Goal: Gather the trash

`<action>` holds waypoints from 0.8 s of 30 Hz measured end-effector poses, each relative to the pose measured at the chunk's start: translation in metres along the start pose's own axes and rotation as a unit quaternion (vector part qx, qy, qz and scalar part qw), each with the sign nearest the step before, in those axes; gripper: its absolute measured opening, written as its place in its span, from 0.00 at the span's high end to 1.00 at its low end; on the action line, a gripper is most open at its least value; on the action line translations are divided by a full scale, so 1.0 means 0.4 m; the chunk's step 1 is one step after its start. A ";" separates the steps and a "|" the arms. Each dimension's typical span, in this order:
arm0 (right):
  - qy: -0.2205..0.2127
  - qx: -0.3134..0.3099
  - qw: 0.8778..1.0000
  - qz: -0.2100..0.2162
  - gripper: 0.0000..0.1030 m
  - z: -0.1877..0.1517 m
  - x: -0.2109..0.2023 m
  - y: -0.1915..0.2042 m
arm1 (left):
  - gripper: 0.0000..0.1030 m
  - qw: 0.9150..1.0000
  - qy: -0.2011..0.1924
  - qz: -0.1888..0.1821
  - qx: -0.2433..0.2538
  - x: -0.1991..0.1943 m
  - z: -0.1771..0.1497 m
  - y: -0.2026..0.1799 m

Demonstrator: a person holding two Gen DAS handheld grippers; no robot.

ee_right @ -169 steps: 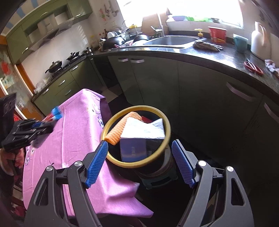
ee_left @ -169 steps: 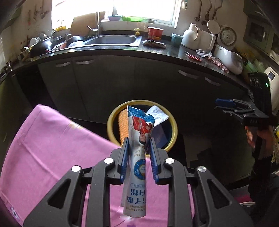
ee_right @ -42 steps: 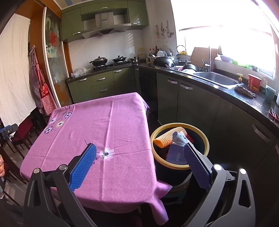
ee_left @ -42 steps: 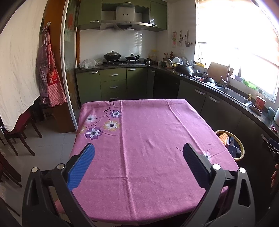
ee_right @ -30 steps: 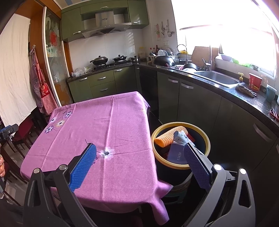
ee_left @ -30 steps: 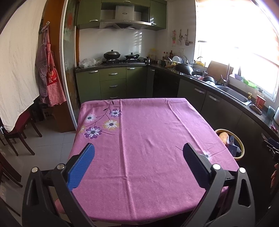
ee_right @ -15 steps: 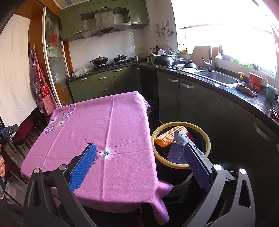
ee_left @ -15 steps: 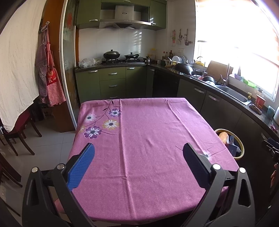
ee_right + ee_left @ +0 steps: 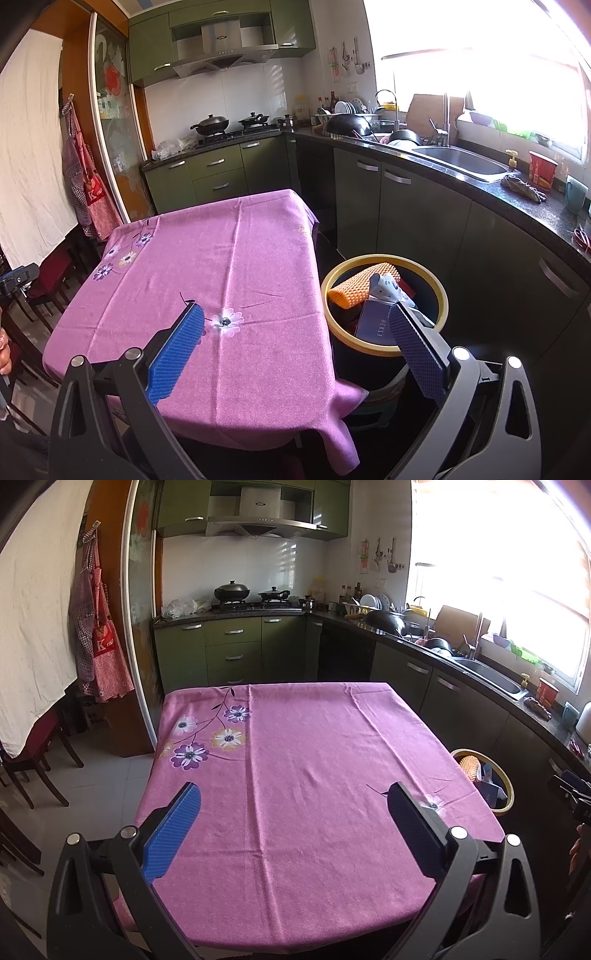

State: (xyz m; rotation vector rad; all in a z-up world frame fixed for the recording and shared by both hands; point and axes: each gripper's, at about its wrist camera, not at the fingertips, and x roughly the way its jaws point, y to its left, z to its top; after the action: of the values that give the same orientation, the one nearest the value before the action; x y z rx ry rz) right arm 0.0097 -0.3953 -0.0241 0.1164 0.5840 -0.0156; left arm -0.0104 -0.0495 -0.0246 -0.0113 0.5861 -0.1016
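Both the left gripper (image 9: pixel 293 818) and right gripper (image 9: pixel 295 341) hang over the table (image 9: pixel 314 746) with jaws wide apart and empty. The trash (image 9: pixel 384 286) sits in the bin (image 9: pixel 441 291) off the table's right edge. The packet held earlier is gone; collecting looks finished, leaving only a last scan.

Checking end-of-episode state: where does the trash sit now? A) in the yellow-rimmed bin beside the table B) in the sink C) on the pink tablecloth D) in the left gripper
A: the yellow-rimmed bin holds the trash; the pink tablecloth shows nothing on it, and the left gripper and right gripper are open.
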 end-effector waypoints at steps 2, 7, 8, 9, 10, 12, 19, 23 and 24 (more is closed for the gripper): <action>0.001 0.000 1.000 0.000 0.04 -0.001 0.002 0.000 | 0.06 1.000 -0.002 -0.004 -0.001 0.000 0.000 0.000; 0.002 0.000 1.000 0.000 0.04 0.000 0.004 0.001 | 0.06 1.000 -0.013 0.000 0.005 -0.002 0.000 -0.002; 0.002 0.000 1.000 0.000 0.04 0.000 0.005 0.001 | 0.06 1.000 -0.014 -0.001 0.004 -0.002 0.000 -0.001; 0.002 0.000 1.000 0.000 0.04 0.000 0.004 0.001 | 0.06 1.000 -0.014 -0.001 0.003 -0.002 0.000 0.000; 0.002 0.000 1.000 0.000 0.04 -0.001 0.005 0.001 | 0.06 1.000 -0.015 -0.001 0.003 -0.001 -0.001 0.002; 0.002 0.000 1.000 0.001 0.04 -0.001 0.006 0.001 | 0.06 1.000 -0.012 -0.002 0.001 0.002 -0.002 0.004; 0.012 0.002 1.000 0.005 0.04 -0.006 0.033 -0.002 | 0.06 1.000 0.016 0.004 -0.011 0.047 0.003 0.029; 0.026 -0.001 0.999 0.020 0.04 0.003 0.078 0.008 | 0.06 0.999 0.029 0.028 -0.019 0.126 0.016 0.081; 0.030 -0.004 0.999 0.022 0.04 0.009 0.095 0.013 | 0.06 0.999 0.034 0.033 -0.023 0.157 0.023 0.099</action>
State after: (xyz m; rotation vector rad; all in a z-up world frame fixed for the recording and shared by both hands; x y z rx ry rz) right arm 0.0435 -0.3898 -0.0413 0.1215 0.6422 0.0323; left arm 0.0502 -0.0164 -0.0532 -0.0322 0.6554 -0.0241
